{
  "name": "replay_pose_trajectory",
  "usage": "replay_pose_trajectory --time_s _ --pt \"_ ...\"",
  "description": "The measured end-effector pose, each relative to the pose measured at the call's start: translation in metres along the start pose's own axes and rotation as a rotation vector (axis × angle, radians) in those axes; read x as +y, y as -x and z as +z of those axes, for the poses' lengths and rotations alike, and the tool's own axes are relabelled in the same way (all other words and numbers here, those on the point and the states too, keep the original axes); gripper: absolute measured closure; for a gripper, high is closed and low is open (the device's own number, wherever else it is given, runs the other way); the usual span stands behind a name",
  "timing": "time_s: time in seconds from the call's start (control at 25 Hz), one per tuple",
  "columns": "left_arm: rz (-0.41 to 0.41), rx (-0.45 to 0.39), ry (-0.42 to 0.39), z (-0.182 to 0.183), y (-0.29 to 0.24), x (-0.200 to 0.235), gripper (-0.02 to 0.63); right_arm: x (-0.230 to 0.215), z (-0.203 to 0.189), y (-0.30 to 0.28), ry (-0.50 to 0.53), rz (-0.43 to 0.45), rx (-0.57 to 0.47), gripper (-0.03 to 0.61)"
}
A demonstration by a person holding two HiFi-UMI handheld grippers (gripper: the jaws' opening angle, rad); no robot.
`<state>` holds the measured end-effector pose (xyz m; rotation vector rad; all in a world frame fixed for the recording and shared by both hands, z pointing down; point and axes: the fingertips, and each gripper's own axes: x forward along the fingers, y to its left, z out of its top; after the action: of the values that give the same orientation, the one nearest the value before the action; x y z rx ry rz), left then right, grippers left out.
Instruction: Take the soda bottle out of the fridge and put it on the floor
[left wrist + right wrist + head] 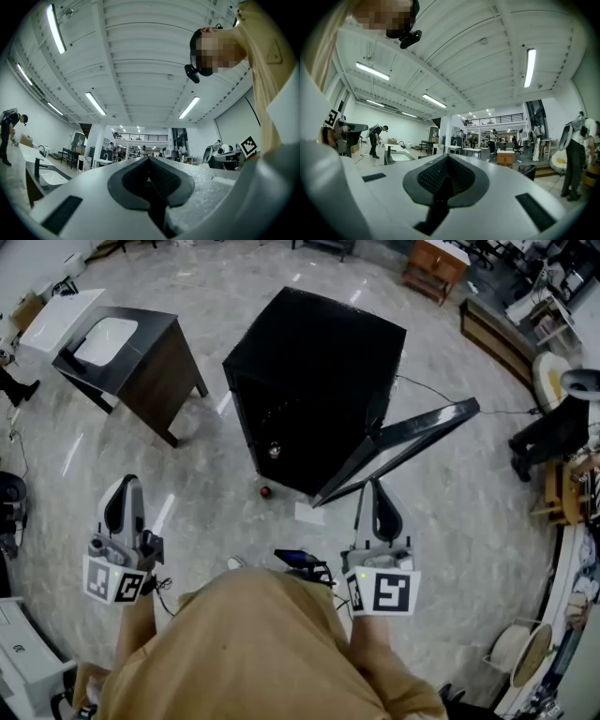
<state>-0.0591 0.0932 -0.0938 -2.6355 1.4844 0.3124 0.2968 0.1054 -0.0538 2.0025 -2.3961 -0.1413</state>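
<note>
Both hand-held grippers, left gripper [125,486] and right gripper [378,488], are clenched shut and empty at lower frame. What may be the soda bottle [265,491] stands on the floor, centre frame, just before the open fridge [319,362].

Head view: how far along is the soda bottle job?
Done: the fridge door stands open; a small red-topped object, probably the soda bottle, sits on the floor before the fridge. In hand: nothing; left tool and right tool are shut, empty. Left: perhaps closing the door.
</note>
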Motion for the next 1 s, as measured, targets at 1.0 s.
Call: replay_pose_trajectory --time_s 1.0 --pt "0.022 0.058 -0.003 -0.025 0.042 0.009 0.618 0.073 0.016 -0.019 -0.062 0.118 -0.021 0.577"
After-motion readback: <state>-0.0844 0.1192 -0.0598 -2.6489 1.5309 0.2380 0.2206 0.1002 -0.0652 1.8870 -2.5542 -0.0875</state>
